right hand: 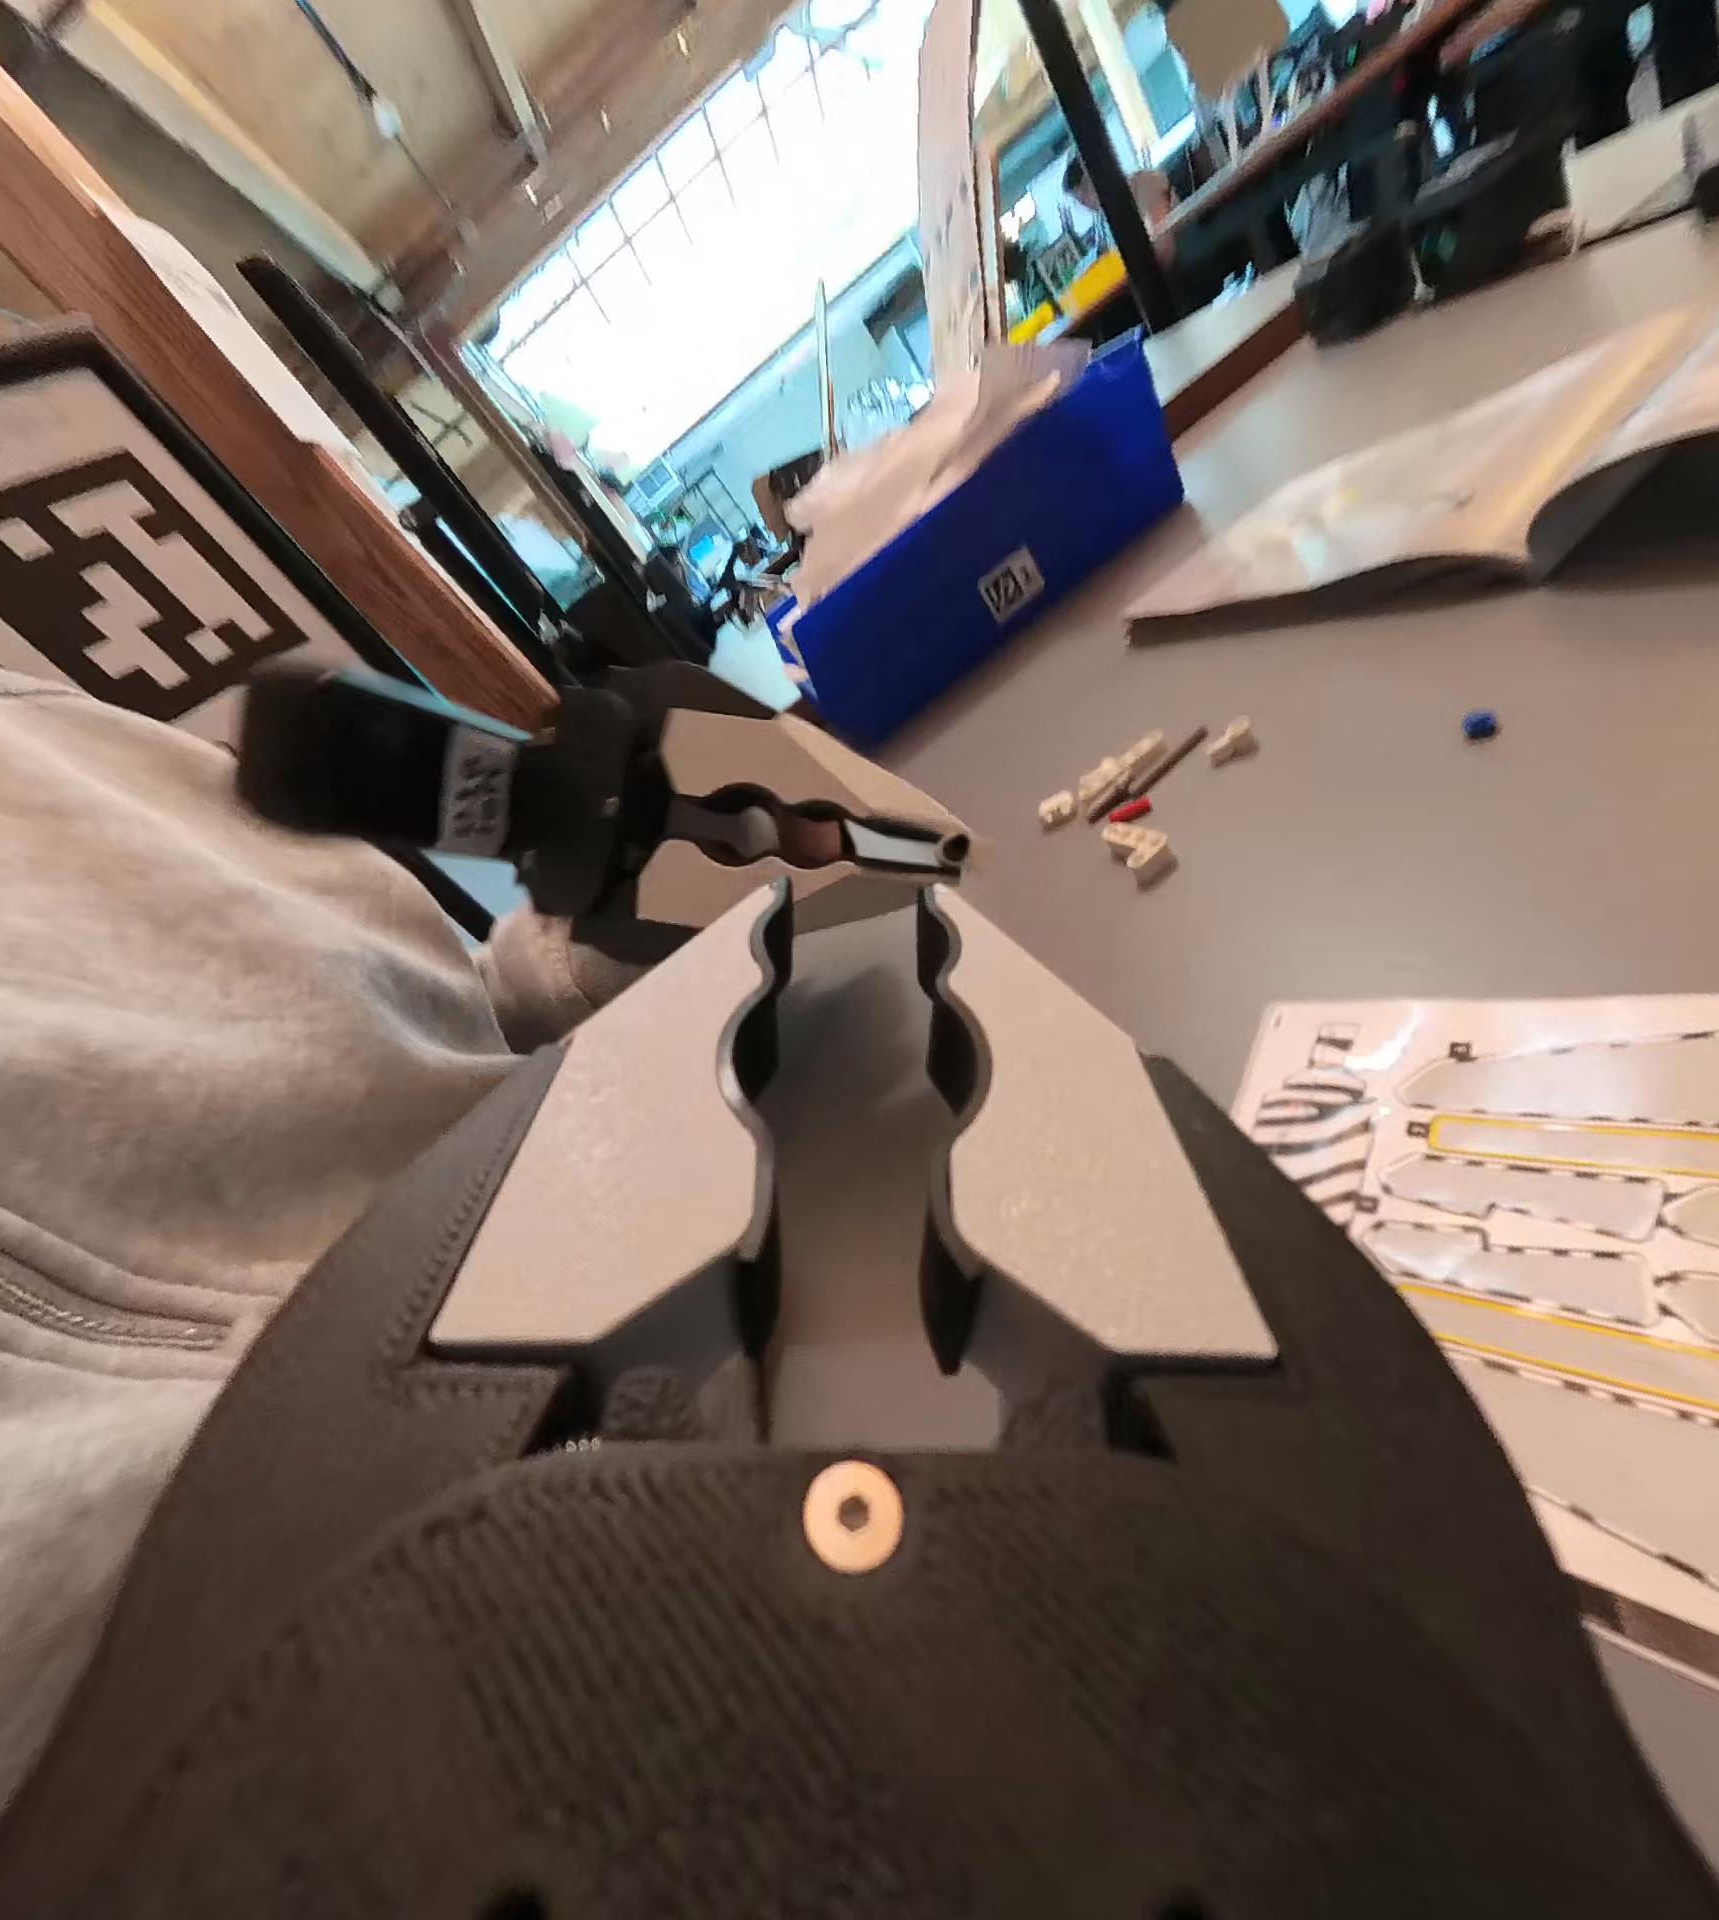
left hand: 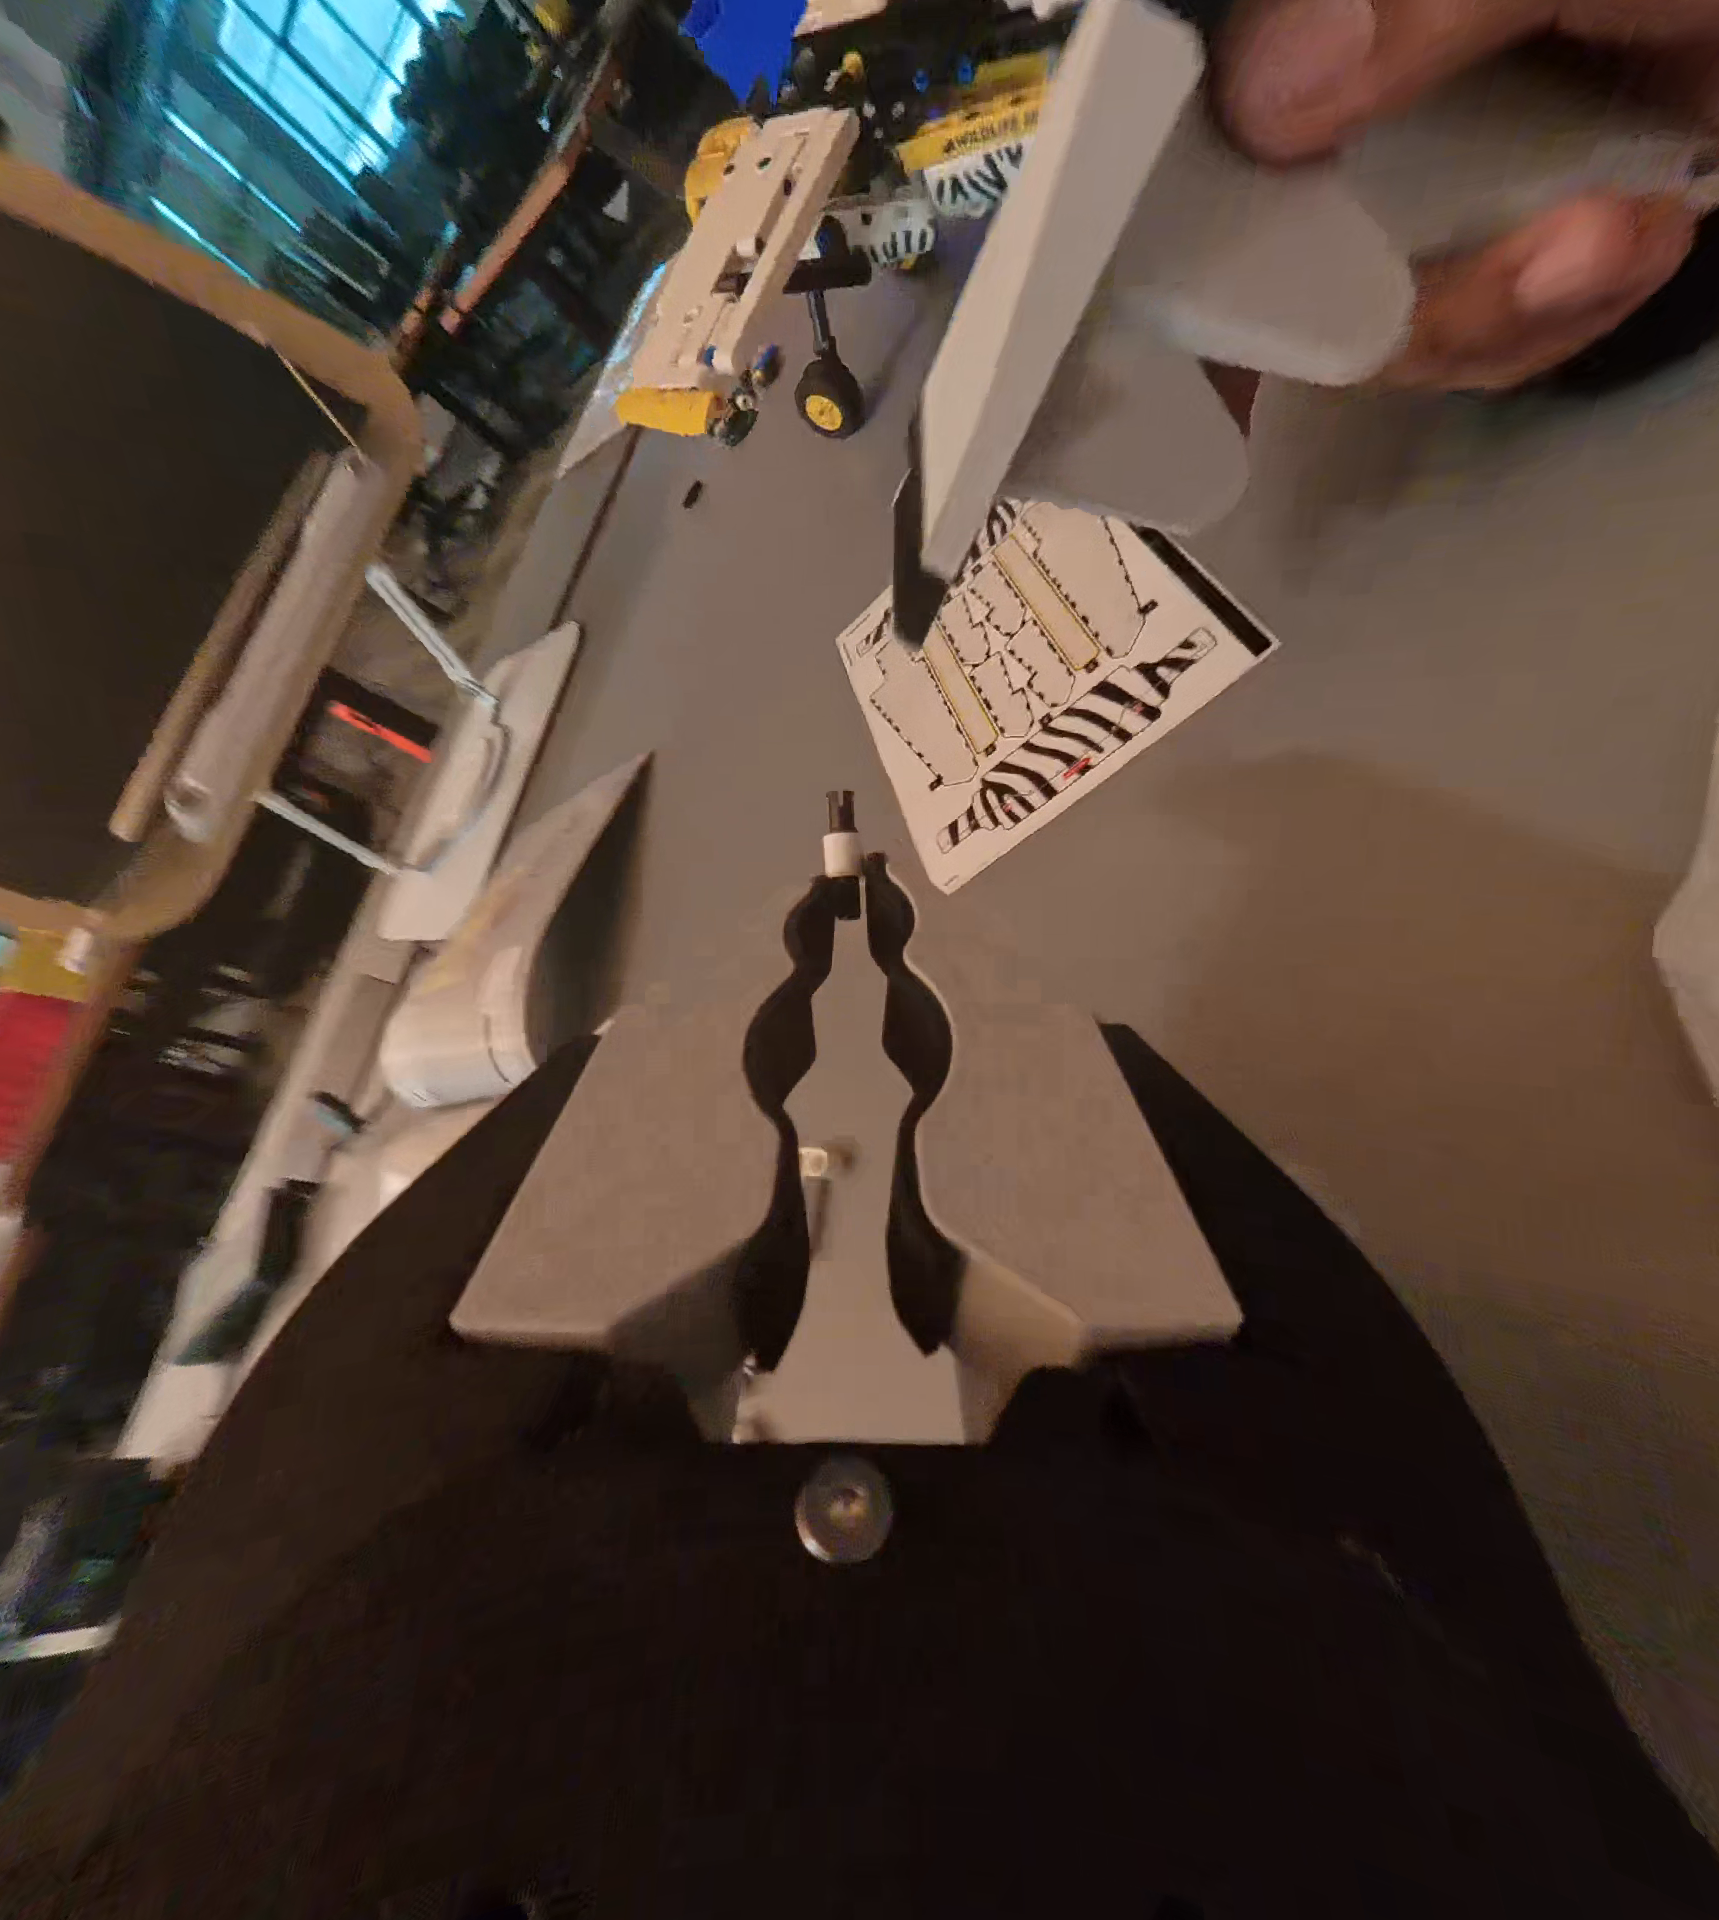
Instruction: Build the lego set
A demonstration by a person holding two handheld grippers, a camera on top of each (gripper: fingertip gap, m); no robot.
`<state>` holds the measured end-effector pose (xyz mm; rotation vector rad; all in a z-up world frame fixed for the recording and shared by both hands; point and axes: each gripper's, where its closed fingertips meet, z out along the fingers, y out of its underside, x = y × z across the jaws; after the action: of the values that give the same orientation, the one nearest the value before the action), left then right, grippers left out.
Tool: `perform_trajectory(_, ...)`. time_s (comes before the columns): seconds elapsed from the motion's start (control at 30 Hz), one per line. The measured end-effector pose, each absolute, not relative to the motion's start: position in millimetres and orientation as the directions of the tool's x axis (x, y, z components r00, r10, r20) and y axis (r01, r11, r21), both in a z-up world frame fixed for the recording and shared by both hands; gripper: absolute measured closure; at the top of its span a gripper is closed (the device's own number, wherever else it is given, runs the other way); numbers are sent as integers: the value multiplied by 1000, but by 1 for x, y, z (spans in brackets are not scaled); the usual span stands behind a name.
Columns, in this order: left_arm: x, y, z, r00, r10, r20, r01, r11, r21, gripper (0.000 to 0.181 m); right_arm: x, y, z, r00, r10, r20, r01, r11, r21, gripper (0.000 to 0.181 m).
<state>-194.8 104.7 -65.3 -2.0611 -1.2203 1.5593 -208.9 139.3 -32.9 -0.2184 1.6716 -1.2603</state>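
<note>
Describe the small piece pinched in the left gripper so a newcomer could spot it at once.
Start at the zebra-striped sticker sheet lying on the grey table. Just beside its near corner, the left gripper has its black fingertips closed on a small pin. Unlike the loose pieces elsewhere, it is held off the table, black with a white sleeve.

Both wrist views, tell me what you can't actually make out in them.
- Model, left wrist view: its right part is hidden behind the right gripper, and it is blurred.
- Sticker sheet, right wrist view: cut off by the right edge.
- Loose pieces, right wrist view: too small and blurred to identify.
- Pin in the left gripper, left wrist view: its lower end is hidden between the fingertips.
</note>
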Motion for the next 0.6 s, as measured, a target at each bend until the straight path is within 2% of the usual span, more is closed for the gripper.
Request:
perform_trajectory(0.17,-204,117,-65,105,649,-754,435,-712,-552,174,-215,135,-40,-470,-602,-646,435,478,-763,160)
perform_trajectory(0.33,-208,121,-64,155,502,-851,434,-808,-397,174,-224,134,-54,-483,-526,-700,432,552,-713,167)
perform_trajectory(0.6,-209,130,-62,168,481,-860,403,-830,-385,174,-213,138,-54,-450,-559,-696,401,570,-717,177)
